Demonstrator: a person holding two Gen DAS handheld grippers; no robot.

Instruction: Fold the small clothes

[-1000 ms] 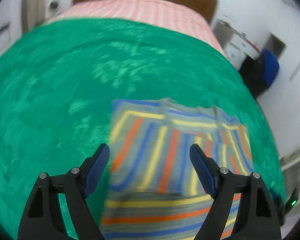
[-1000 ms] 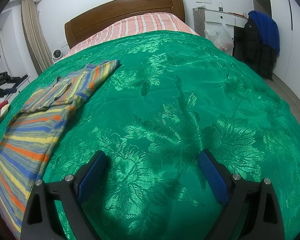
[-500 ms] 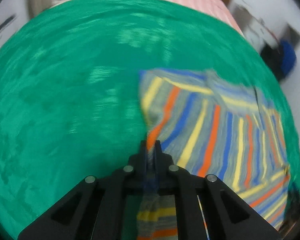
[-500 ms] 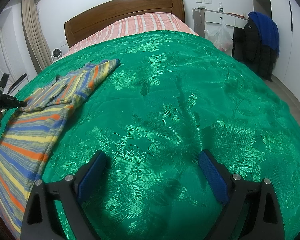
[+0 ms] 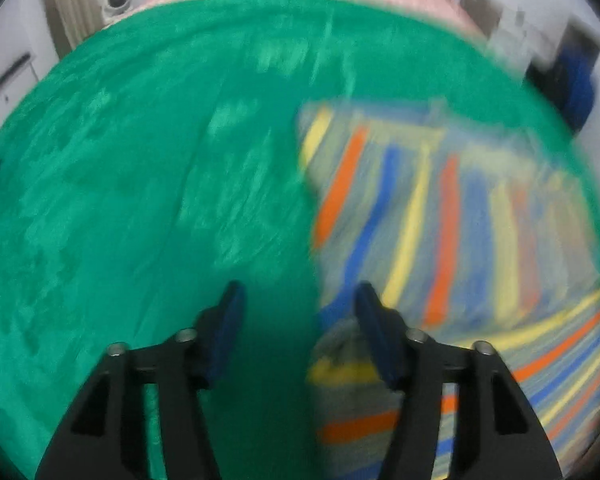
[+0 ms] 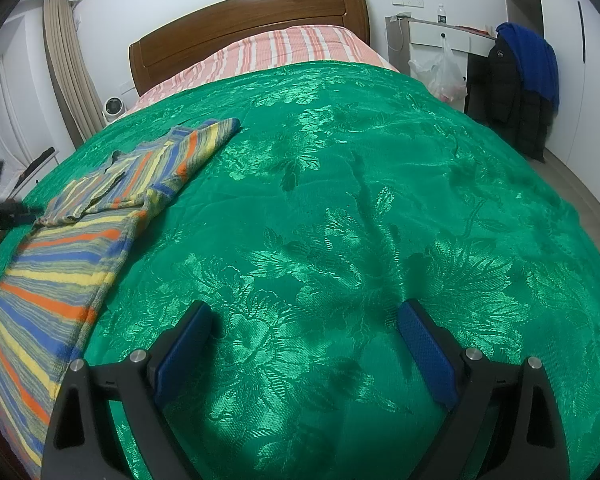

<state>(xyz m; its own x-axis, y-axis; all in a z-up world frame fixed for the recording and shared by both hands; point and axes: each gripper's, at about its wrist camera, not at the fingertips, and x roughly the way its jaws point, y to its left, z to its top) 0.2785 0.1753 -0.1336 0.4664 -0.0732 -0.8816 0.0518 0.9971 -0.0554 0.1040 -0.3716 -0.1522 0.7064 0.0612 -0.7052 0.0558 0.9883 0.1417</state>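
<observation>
A striped garment (image 5: 440,220) in grey, blue, orange and yellow lies on the green bedspread (image 5: 140,200), blurred in the left wrist view. My left gripper (image 5: 298,300) hangs close above the garment's left edge and its jaws are opening. Green cover shows between them, and the cloth's edge lies by the right finger (image 5: 374,320) without being pinched. In the right wrist view the same garment (image 6: 80,240) lies at the far left, its upper part folded over. My right gripper (image 6: 304,320) stands open over bare bedspread (image 6: 340,200), well to the right of the garment, holding nothing.
A wooden headboard (image 6: 240,20) and a pink striped sheet (image 6: 280,48) are at the far end of the bed. A white desk with a plastic bag (image 6: 444,68) and dark and blue jackets (image 6: 528,80) stand at the right. Curtains (image 6: 68,60) hang at the left.
My left gripper shut on the garment's left edge half a second ago and has let it go, with the jaws apart again. It sank lower toward the bed. The right gripper has not moved.
</observation>
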